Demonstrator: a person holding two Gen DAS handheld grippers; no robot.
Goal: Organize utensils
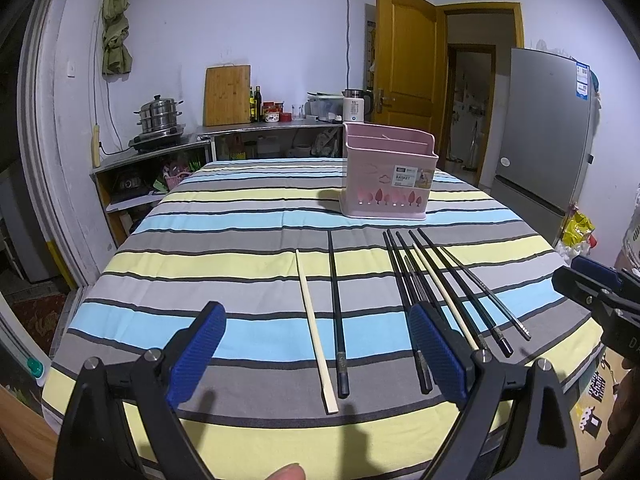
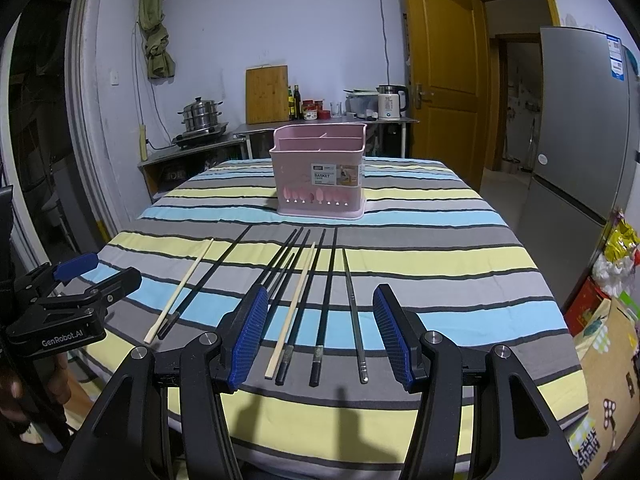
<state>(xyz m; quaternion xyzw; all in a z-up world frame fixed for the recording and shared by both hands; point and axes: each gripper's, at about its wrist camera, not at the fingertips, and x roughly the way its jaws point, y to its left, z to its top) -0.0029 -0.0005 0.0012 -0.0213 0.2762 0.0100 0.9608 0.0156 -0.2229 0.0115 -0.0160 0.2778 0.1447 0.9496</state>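
The tablecloth is striped in grey, pale yellow and sky blue, with thin black lines between the bands. Behind the chopsticks, the basket is pink, with a row of darker pink tree shapes along its base and a white label. Most chopsticks are black; two are pale cream, and one is grey metal. Both grippers are black with blue ribbed pads. Behind the basket, the door is amber-brown.

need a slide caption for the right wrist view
Open right gripper hovers over chopsticks on a striped cloth, pink basket behind.
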